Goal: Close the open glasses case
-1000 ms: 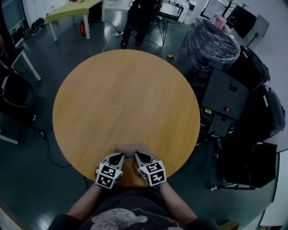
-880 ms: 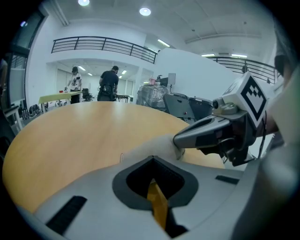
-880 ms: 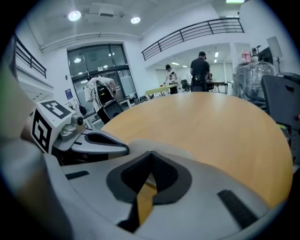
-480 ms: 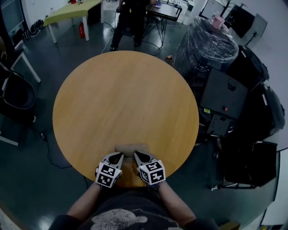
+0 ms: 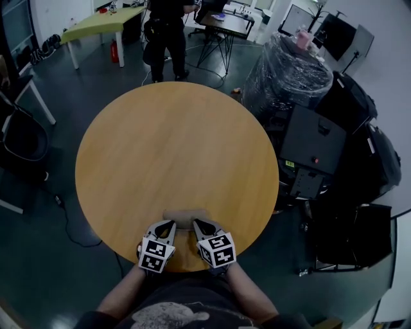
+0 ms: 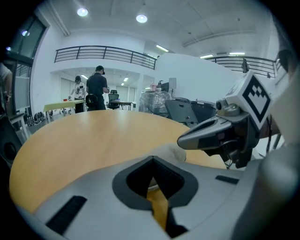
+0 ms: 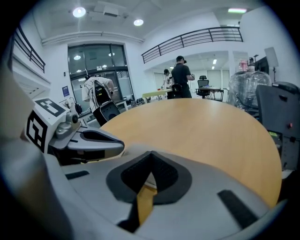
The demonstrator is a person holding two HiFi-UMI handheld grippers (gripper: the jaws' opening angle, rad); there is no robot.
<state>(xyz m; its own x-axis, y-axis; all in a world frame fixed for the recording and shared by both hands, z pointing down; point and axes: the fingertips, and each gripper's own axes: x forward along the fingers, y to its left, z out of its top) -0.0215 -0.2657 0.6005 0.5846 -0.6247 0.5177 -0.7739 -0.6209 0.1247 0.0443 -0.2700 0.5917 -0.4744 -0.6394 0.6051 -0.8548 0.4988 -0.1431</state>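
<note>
A tan glasses case [image 5: 186, 216] lies on the round wooden table [image 5: 173, 154] near its front edge; its lid looks down. In the left gripper view it shows as a pale rounded hump [image 6: 172, 152] just past the jaw tips. My left gripper [image 5: 168, 225] sits at the case's near left side, jaws together and empty. At the near right side is my right gripper [image 5: 198, 224], also shut with nothing in it. Each gripper shows in the other's view: the right gripper's fingers [image 6: 206, 135] and the left gripper's fingers [image 7: 99, 143]. Whether the tips touch the case is hidden.
A person [image 5: 164, 32] stands beyond the table's far edge near a green table [image 5: 106, 19]. A plastic-wrapped bundle [image 5: 292, 67] and dark cases [image 5: 318, 144] crowd the right side. A chair [image 5: 19, 138] stands at the left.
Both grippers stay put at the case. The person in the background has walked to the left. The head view has shifted slightly.
</note>
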